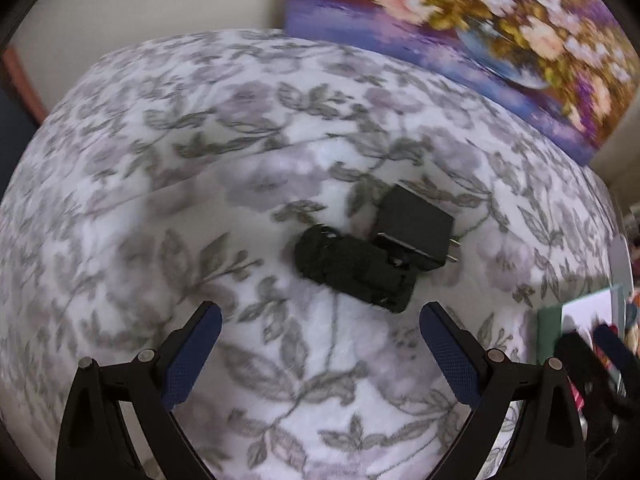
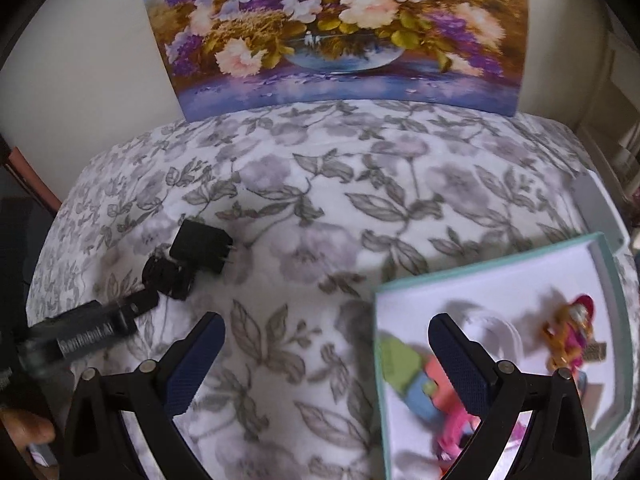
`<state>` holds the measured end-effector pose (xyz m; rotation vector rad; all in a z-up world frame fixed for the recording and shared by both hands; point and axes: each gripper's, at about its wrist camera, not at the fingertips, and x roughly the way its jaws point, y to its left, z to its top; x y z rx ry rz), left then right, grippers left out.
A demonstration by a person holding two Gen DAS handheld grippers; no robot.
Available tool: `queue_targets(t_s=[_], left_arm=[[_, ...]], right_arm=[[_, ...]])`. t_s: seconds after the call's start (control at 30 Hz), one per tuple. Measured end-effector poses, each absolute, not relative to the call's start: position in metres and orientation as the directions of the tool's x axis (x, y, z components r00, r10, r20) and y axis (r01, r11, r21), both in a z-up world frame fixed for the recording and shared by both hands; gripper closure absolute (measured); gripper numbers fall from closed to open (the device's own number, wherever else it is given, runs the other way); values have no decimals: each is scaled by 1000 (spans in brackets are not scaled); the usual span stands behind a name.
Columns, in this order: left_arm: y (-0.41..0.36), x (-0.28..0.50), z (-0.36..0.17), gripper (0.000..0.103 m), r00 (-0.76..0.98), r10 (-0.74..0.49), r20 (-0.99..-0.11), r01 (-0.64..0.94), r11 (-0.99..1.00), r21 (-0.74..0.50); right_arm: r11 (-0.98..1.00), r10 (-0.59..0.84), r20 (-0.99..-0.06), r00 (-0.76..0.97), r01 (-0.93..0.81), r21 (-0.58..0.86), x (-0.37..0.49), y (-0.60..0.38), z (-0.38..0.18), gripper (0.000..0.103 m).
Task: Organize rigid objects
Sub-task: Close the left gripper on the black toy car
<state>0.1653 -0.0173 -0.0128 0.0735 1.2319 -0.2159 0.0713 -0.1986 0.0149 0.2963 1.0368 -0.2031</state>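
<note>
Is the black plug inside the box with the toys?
No, the plug lies on the flowery cloth, well apart from the box.

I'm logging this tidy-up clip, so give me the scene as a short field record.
surface: floral cloth
left to sort: black plug adapter touching a black blocky item
box: teal rim, holds a toy figure and colourful pieces
left gripper: open, empty, near the black items
right gripper: open, empty, by the box
backdrop: flower painting

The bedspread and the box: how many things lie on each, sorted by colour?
Black, on the bedspread: 2, a plug adapter and a longer black device.
Colourful toys, in the box: at least 2, an orange-pink figure and a blurred heap.
Total: at least 4.
</note>
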Motion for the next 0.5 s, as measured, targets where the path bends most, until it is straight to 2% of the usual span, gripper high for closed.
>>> queue_targets(t_s=[0.3,0.5], left_arm=[[-32,179,-32,4,345,-108,-932,289,957,-4],[-35,185,-42,4,352,-134,-926,318,948,-16]], right_arm=[[932,13,-883,470,314,180,99,-204,-6,0],[928,15,-889,457,325,183,107,-210,-14,0]])
